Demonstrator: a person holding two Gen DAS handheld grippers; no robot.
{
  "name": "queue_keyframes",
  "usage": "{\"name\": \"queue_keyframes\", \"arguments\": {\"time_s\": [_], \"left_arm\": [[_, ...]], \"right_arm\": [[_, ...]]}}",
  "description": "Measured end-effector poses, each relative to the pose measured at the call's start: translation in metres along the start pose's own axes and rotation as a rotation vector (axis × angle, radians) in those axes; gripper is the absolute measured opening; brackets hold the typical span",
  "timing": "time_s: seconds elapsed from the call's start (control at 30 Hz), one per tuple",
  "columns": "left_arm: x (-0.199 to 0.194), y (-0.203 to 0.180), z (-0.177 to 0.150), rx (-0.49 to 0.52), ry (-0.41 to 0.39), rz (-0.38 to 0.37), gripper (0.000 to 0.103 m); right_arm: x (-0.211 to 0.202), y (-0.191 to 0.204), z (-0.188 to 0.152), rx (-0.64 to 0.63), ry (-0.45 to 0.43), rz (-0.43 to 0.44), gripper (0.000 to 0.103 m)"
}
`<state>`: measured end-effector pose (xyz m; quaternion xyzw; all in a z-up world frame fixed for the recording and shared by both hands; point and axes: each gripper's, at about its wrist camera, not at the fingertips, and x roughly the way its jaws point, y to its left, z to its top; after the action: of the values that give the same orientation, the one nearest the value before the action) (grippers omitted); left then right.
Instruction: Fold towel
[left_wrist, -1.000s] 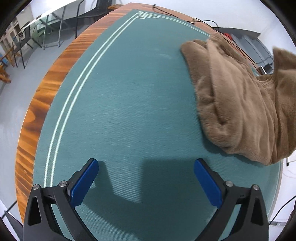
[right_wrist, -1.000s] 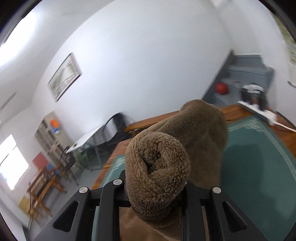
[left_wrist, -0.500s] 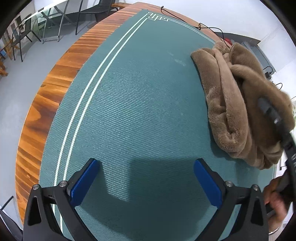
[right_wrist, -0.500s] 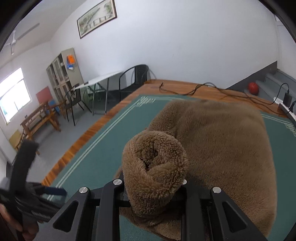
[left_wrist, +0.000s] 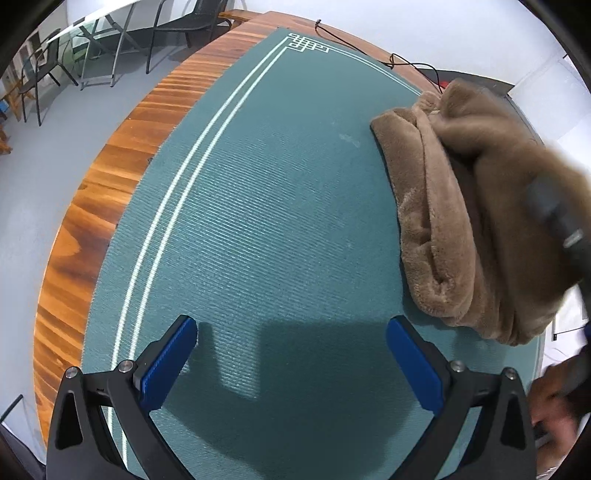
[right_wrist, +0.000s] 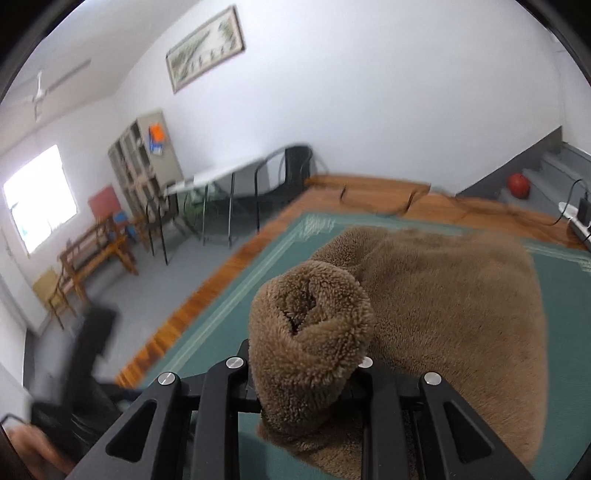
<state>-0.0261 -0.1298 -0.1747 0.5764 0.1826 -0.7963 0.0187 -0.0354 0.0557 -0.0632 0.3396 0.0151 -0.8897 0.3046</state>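
Note:
A fluffy brown towel (left_wrist: 454, 221) lies bunched on the right side of the green mat (left_wrist: 266, 221). In the right wrist view my right gripper (right_wrist: 306, 373) is shut on a thick bunched fold of that towel (right_wrist: 443, 314), which bulges up between the jaws and hides the fingertips. The rest of the cloth spreads over the mat ahead. My left gripper (left_wrist: 291, 354) stands open over bare mat, its blue pads (left_wrist: 170, 363) wide apart and holding nothing, left of the towel. The right gripper's dark body shows blurred over the towel at the right edge of the left wrist view.
The mat covers a wooden table (left_wrist: 110, 177) whose edge curves along the left. Cables (left_wrist: 413, 66) run across the table's far end. Chairs and a folding table (right_wrist: 236, 184) stand on the grey floor beyond. A hand (left_wrist: 554, 398) shows at the lower right.
My right gripper came down with the towel, which now rests heaped on the mat instead of hanging in the air. The left gripper stayed nearly in place and open.

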Motion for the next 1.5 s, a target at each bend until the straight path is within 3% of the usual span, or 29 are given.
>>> {"name": "queue_keyframes", "arguments": {"time_s": [0.1,0.2,0.23,0.27,0.3,0.43,0.57,0.67,0.83,0.9,1.0,1.17,1.4,1.5], "left_arm": [[-0.001,0.004,-0.002,-0.011,-0.001,0.010,0.103],[-0.001,0.008,-0.005,-0.027,0.001,0.015,0.103],[-0.001,0.008,-0.005,-0.030,0.000,0.017,0.103],[-0.001,0.008,-0.006,-0.034,0.000,0.019,0.103],[-0.001,0.008,-0.006,-0.037,0.000,0.020,0.102],[-0.006,0.036,0.000,-0.047,-0.003,0.005,0.102],[-0.022,0.047,0.000,-0.045,-0.015,0.000,0.102],[-0.025,0.051,0.005,-0.059,-0.013,-0.028,0.102],[-0.038,0.051,0.029,-0.089,-0.039,-0.102,0.102],[-0.046,0.044,0.039,-0.088,-0.059,-0.127,0.102],[-0.056,0.027,0.051,-0.061,-0.086,-0.151,0.102],[-0.058,-0.022,0.088,0.019,-0.103,-0.197,0.102],[-0.024,-0.066,0.122,0.094,-0.067,-0.221,0.102],[-0.010,-0.071,0.138,0.133,-0.069,-0.189,0.102]], "right_arm": [[0.021,0.001,-0.023,-0.037,0.066,-0.004,0.025],[0.025,0.004,-0.031,-0.083,0.064,0.010,0.030],[0.025,0.004,-0.032,-0.095,0.062,0.020,0.037],[0.024,0.005,-0.032,-0.107,0.060,0.031,0.053],[0.024,0.007,-0.033,-0.122,0.061,0.039,0.061],[0.020,0.014,-0.035,-0.158,0.083,0.074,0.075],[0.004,0.005,-0.028,-0.062,0.100,0.159,0.075],[-0.020,-0.005,-0.016,0.012,0.062,0.212,0.075],[-0.052,-0.017,-0.005,-0.018,-0.063,0.015,0.075],[-0.044,-0.023,-0.008,-0.049,-0.066,-0.083,0.075],[-0.018,-0.021,-0.022,-0.133,-0.024,-0.165,0.075],[0.020,-0.009,-0.052,-0.237,0.034,-0.195,0.075],[0.025,-0.016,-0.059,-0.201,0.022,-0.182,0.075],[0.024,-0.022,-0.061,-0.192,0.012,-0.158,0.075]]}}
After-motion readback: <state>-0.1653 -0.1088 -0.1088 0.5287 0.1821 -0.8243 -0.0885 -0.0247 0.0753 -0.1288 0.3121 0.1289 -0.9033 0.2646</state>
